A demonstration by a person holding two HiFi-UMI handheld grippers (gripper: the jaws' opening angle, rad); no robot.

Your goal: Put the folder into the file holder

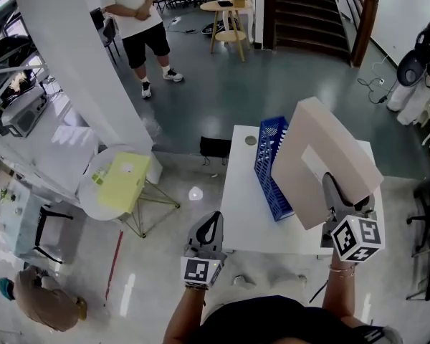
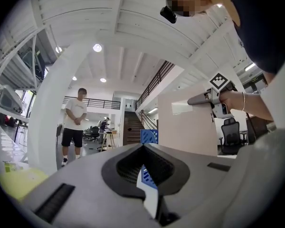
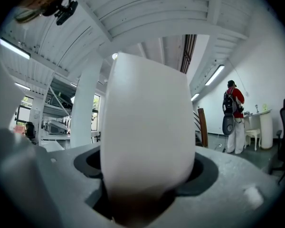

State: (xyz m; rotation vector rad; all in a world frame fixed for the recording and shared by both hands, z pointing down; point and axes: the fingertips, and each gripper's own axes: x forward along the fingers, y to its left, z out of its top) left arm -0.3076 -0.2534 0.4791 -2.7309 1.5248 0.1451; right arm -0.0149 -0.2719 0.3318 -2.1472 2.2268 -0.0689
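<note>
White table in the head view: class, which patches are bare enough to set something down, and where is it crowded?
Bare: the white table's left strip, bordered by its left edge, the blue file holder and the round cable hole. Crowded: the right half, where the folder clamped in the right gripper hangs over it.

A white table point(image 1: 240, 208) is set on a glossy grey floor point(image 1: 222, 99). A blue mesh file holder point(image 1: 266, 156) is stood upright on its top, and a small round grey disc point(image 1: 251, 140) is seen at its far corner.
</note>
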